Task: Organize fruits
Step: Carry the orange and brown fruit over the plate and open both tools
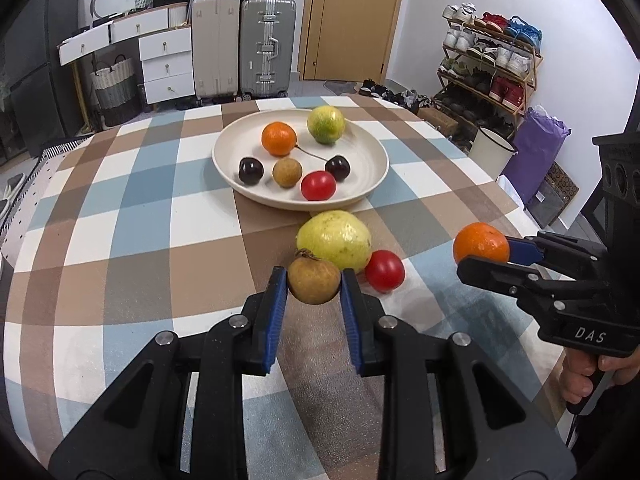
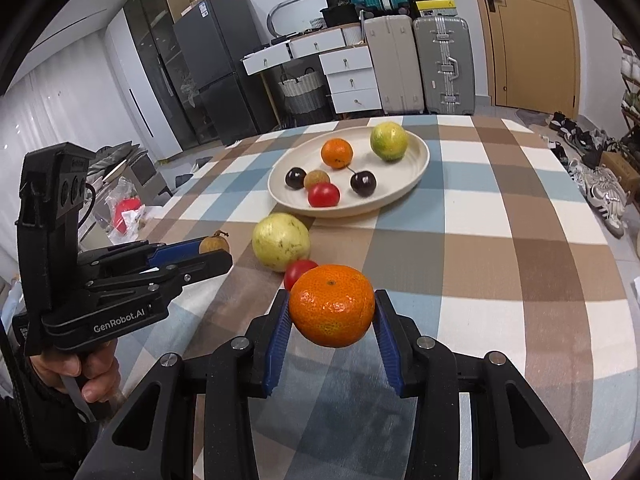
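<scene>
Fruits: left gripper (image 1: pixel 314 280) clamps longan (image 1: pixel 314 281), right gripper (image 2: pixel 332 306) tangerine (image 2: pixel 332 306).

"das" is printed in pale letters on the right gripper (image 1: pixel 486 258) body, lower right of the left wrist view. "genrobot.ai" runs along the left gripper (image 2: pixel 216 254) body, lower left of the right wrist view.

Right view: red tomato (image 2: pixel 298 271) half hidden behind the orange (image 2: pixel 332 305); longan (image 2: pixel 214 245) mostly behind left claw (image 2: pixel 218 254). Left view: guava (image 1: pixel 334 240) base masked by longan (image 1: pixel 314 280). Counter (image 1: pixel 120 240) near edge cut off.
</scene>
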